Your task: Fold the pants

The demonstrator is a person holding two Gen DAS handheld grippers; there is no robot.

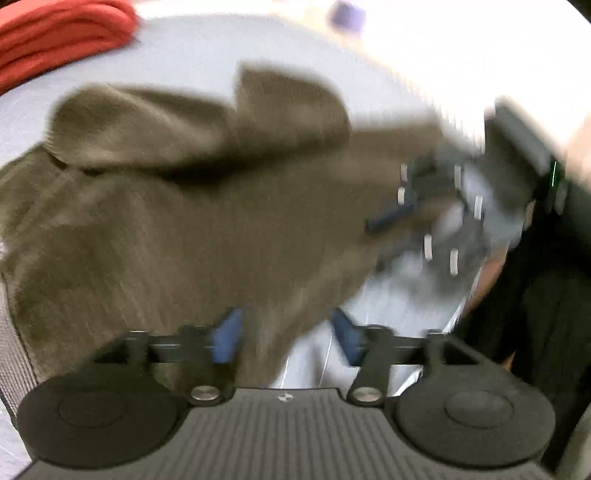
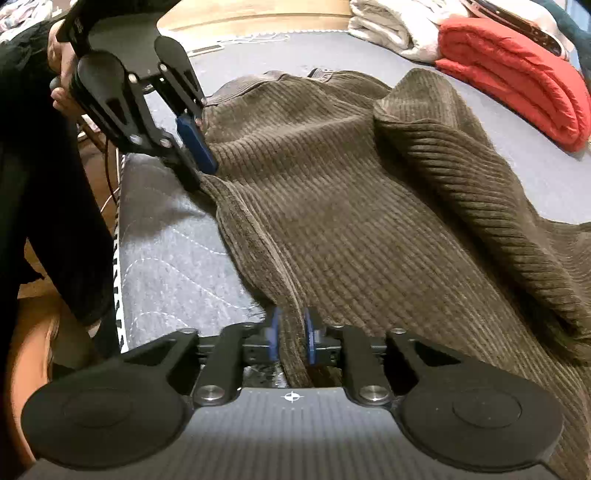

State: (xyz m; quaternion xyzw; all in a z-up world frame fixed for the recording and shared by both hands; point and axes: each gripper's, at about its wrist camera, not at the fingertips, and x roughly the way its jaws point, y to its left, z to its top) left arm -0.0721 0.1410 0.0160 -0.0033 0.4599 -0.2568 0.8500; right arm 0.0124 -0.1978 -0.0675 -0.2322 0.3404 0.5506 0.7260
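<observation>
Along the near edge of the grey quilted mattress [image 2: 166, 251] lie the brown corduroy pants [image 2: 351, 221], partly cut off. The right gripper [image 2: 291, 336] pinches their edge hem. The left gripper [image 2: 201, 157] grips their waist side; its own blurred view leaves that unclear. A folded red blanket [image 2: 517, 81] sits at the far corner.

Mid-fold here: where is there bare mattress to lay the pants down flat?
Bare mattress shows along the near edge, beside the brown pants. Another open strip lies between the pants and the folded red blanket. The far corner is crowded with the blanket and white laundry. Left gripper and right gripper both grip the pants' edge.
</observation>
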